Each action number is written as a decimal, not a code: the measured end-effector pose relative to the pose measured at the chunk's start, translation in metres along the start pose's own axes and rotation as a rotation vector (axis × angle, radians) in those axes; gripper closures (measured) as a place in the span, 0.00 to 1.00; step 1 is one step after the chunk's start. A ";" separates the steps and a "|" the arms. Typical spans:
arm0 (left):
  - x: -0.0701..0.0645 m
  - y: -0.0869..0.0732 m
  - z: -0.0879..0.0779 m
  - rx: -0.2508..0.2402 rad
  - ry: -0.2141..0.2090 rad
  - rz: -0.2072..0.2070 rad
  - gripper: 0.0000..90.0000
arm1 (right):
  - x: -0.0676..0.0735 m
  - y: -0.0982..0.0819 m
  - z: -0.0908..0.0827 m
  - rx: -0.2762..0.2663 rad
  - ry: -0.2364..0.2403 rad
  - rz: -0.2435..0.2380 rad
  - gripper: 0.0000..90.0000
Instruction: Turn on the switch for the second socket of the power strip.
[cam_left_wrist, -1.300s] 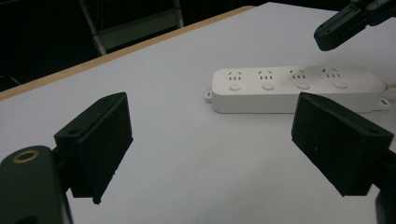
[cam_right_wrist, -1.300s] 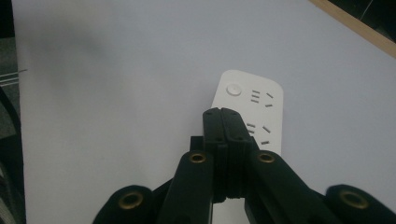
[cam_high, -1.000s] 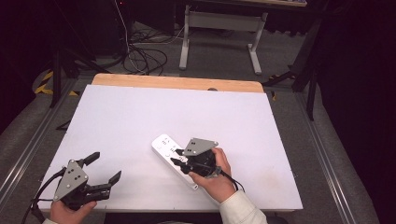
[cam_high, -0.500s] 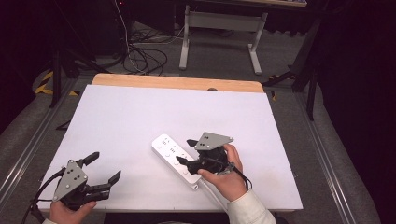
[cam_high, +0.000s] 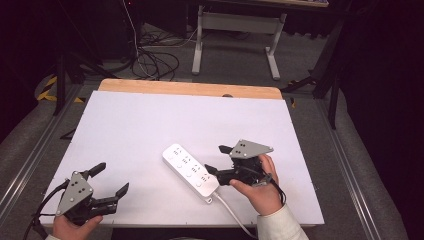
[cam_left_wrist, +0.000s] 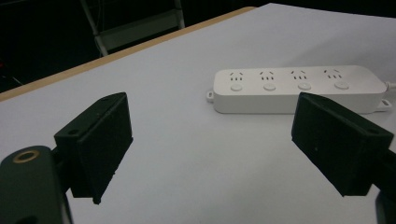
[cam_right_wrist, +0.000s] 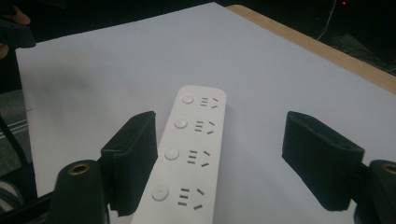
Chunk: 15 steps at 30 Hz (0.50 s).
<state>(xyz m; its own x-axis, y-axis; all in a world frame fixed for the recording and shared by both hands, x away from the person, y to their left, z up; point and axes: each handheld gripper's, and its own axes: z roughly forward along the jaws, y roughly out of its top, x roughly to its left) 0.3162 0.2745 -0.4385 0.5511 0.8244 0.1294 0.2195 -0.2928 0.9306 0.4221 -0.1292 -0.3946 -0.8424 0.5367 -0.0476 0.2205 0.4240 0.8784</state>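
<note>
A white power strip (cam_high: 191, 171) is seen lying flat on a white table (cam_high: 150, 130), toward the near middle, set diagonally with its cord (cam_high: 232, 215) running off the near edge. Four sockets, each with a round button beside it, can be counted on its top; no brand name or writing can be read on it. The right gripper (cam_high: 218, 160) is held in a hand (cam_high: 260, 187) just right of the strip's near end, its jaws spread wide apart with nothing between them; one jaw sits close beside the strip, though contact cannot be judged. The left gripper (cam_high: 111, 179) is held at the near left corner, well apart from the strip, jaws also wide open and empty. A wooden strip (cam_high: 190, 89) edges the table's far side. The dark floor beyond, with tangled cables (cam_high: 155, 60), is hard to make out.
</note>
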 end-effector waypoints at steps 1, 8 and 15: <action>0.000 0.000 0.000 -0.001 0.000 0.000 0.14 | -0.004 -0.003 -0.004 0.003 -0.010 0.004 0.30; 0.000 0.000 0.000 0.001 -0.002 0.002 0.14 | -0.015 -0.017 -0.016 0.016 -0.046 0.034 0.27; 0.000 0.000 0.000 0.002 -0.004 0.001 0.14 | -0.028 -0.032 -0.029 0.022 -0.080 0.042 0.24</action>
<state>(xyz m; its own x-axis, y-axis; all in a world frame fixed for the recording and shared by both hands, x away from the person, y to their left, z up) 0.3166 0.2748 -0.4384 0.5546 0.8221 0.1288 0.2204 -0.2944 0.9299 0.4240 -0.1787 -0.4082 -0.7905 0.6104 -0.0498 0.2659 0.4154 0.8699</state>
